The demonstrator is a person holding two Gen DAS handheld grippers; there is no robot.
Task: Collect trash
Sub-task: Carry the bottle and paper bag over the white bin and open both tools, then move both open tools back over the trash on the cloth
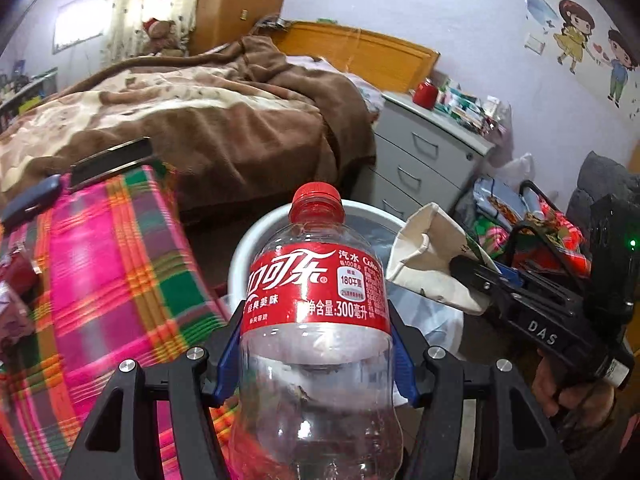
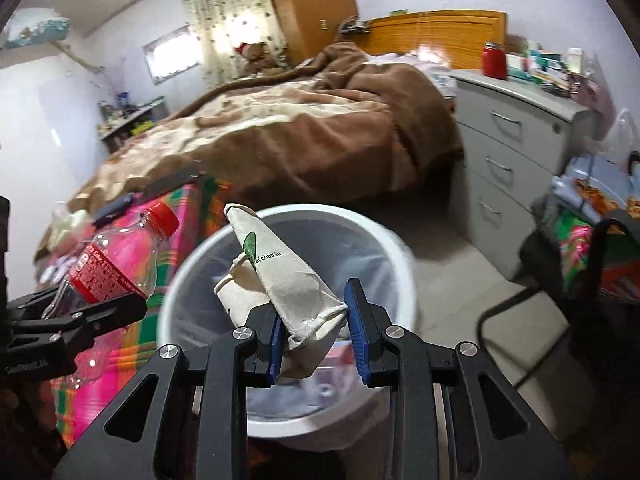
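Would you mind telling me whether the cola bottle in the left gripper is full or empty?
Empty. The cola bottle is clear below its red label, with the cap on; no dark drink shows inside.

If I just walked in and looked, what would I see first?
First, the empty cola bottle with its red cap, held upright in the left gripper right up close. Next, the crumpled paper cup pinched in the right gripper above the white trash bin, which stands on the floor beside the bright pink plaid cloth. Behind them all is a bed with a brown blanket.
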